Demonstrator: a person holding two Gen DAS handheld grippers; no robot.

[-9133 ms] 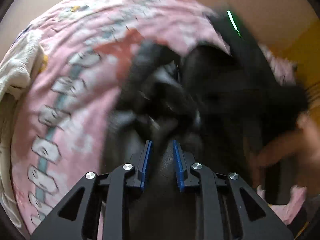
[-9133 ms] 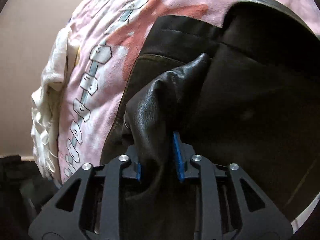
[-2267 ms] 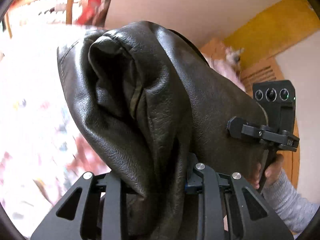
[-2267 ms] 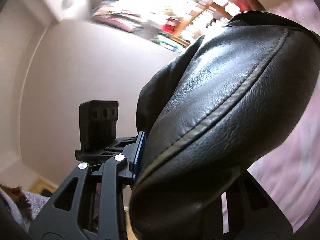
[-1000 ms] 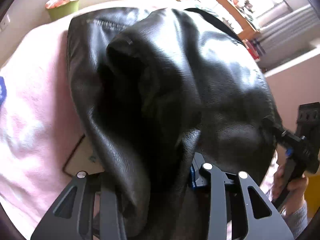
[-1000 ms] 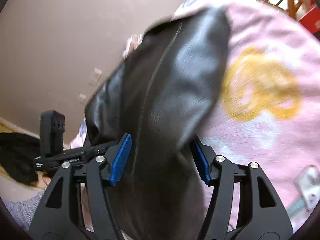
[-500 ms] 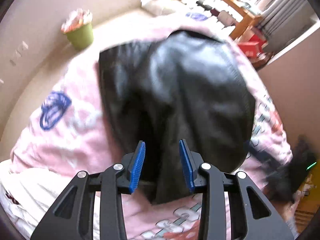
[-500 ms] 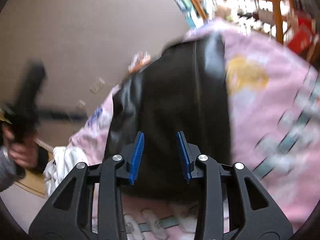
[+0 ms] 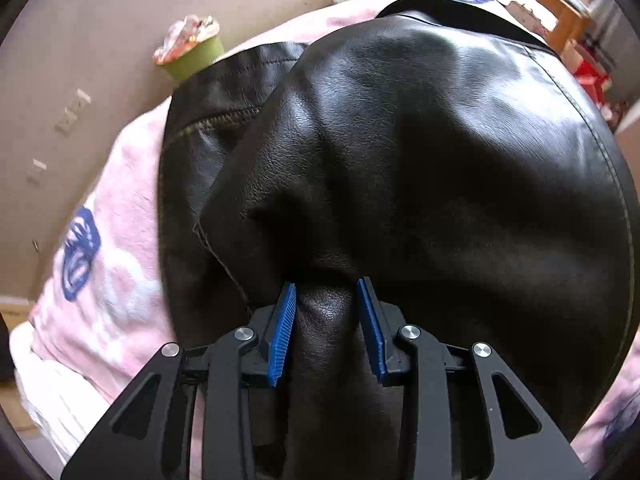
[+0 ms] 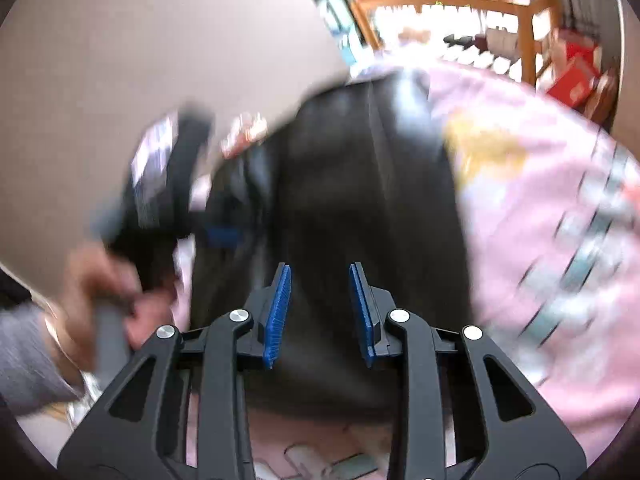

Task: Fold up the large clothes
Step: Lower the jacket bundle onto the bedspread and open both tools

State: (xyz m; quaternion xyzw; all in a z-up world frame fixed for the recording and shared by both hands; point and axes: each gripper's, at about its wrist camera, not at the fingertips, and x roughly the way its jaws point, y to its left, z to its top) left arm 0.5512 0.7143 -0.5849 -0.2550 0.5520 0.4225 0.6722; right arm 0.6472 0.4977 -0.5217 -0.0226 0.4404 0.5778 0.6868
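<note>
A black leather jacket (image 9: 420, 152) lies folded on a pink patterned blanket (image 9: 116, 248). My left gripper (image 9: 326, 292) has a ridge of the jacket's near edge between its blue pads, which stand partly apart around it. In the right wrist view the jacket (image 10: 360, 208) lies ahead, blurred. My right gripper (image 10: 318, 276) is open and empty above its near edge. The left gripper (image 10: 168, 184) and the hand holding it show blurred at the left.
A green bin (image 9: 192, 54) stands by the wall beyond the bed's left edge. A wooden shelf unit (image 10: 480, 12) and red boxes (image 10: 572, 80) are behind the bed. White bedding (image 9: 44, 384) hangs at the near left.
My left gripper has moved down onto the jacket's near edge and now has a fold between its pads. My right gripper stays open above the jacket, and the left hand swung into its view.
</note>
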